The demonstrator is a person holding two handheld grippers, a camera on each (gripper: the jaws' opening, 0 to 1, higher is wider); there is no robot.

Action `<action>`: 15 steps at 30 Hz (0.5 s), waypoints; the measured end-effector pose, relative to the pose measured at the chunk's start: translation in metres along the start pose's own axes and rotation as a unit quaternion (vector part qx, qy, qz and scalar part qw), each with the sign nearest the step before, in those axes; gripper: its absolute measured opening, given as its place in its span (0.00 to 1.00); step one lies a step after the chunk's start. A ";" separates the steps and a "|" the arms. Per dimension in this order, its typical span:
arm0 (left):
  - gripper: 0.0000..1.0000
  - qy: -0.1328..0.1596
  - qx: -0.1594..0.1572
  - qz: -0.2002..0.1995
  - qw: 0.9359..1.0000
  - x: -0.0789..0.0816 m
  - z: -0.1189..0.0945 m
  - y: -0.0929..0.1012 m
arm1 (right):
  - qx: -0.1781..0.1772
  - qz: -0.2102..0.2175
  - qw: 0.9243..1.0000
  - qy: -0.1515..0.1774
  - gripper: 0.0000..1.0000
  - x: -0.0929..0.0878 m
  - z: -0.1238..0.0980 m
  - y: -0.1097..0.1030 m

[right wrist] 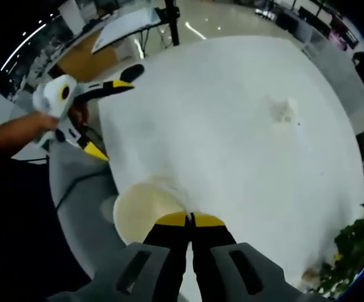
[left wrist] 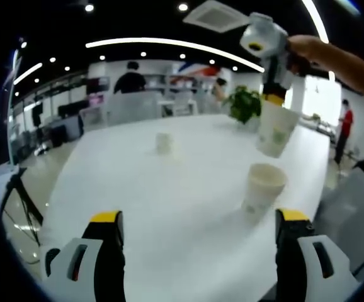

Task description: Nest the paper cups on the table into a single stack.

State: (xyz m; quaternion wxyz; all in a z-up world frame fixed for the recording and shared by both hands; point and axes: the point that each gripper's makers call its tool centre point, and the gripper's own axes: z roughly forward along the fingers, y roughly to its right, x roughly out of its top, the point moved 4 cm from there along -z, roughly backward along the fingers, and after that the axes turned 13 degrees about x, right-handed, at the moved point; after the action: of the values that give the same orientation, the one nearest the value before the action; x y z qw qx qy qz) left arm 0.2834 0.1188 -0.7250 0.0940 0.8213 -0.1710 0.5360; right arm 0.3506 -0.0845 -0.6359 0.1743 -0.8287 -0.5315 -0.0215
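Three white paper cups are in view. In the left gripper view one cup [left wrist: 163, 143] stands far out on the white table [left wrist: 169, 207] and another [left wrist: 262, 187] stands upright near the right edge. Above that one, my right gripper [left wrist: 273, 99] holds a third cup [left wrist: 275, 129] tilted in the air, shut on its rim. My left gripper [left wrist: 199, 217] is open over the near table with nothing between its jaws. In the right gripper view my right gripper [right wrist: 191, 219] pinches the held cup [right wrist: 145, 211]; the left gripper [right wrist: 109, 116] is open at the upper left, and the far cup [right wrist: 286, 108] rests on the table.
A potted plant [left wrist: 244, 104] stands at the table's far end, also seen as the plant [right wrist: 352, 245]. Chairs [left wrist: 352, 207] line the right side. A tripod [left wrist: 18, 201] stands on the floor to the left. People are in the office behind.
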 end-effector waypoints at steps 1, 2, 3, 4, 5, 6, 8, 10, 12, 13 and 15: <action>0.98 -0.001 0.000 0.001 1.000 -0.001 0.000 0.000 | 0.000 -0.001 1.000 0.001 0.00 0.000 0.000 -0.001; 0.98 -0.001 0.000 0.001 1.000 -0.001 0.000 0.001 | 0.000 -0.002 1.000 0.002 0.00 0.001 0.000 -0.002; 0.98 -0.002 0.000 0.001 1.000 -0.001 0.000 0.001 | 0.000 -0.003 1.000 0.002 0.00 0.001 0.000 -0.004; 0.98 -0.001 0.000 0.001 1.000 -0.001 0.000 0.001 | 0.001 -0.004 1.000 0.002 0.00 0.000 0.000 -0.006; 0.98 0.000 0.000 0.000 1.000 -0.001 0.000 0.001 | 0.002 -0.005 1.000 0.003 0.00 0.000 0.000 -0.008; 0.98 0.001 -0.001 -0.001 1.000 -0.001 0.000 0.001 | 0.003 -0.005 1.000 0.005 0.00 0.001 0.001 -0.009; 0.98 -0.001 -0.002 0.000 1.000 -0.001 0.001 0.002 | 0.006 -0.007 1.000 0.003 0.00 0.000 0.002 -0.013; 0.98 -0.001 -0.004 0.001 1.000 -0.001 0.001 0.003 | 0.006 -0.009 1.000 0.001 0.00 -0.001 0.003 -0.014; 0.98 -0.001 -0.003 0.000 1.000 -0.001 0.001 0.003 | 0.006 -0.010 1.000 -0.002 0.00 -0.001 0.004 -0.015; 0.98 -0.001 -0.002 -0.002 1.000 -0.002 0.001 0.003 | 0.006 -0.011 1.000 -0.003 0.00 -0.001 0.004 -0.016; 0.98 0.000 -0.002 -0.002 1.000 -0.002 0.002 0.003 | 0.007 -0.011 1.000 -0.003 0.00 -0.001 0.004 -0.016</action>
State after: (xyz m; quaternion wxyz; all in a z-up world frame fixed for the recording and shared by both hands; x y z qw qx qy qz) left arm 0.2830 0.1163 -0.7279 0.0968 0.8217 -0.1707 0.5351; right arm 0.3352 -0.0782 -0.6358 0.1782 -0.8214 -0.5415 -0.0171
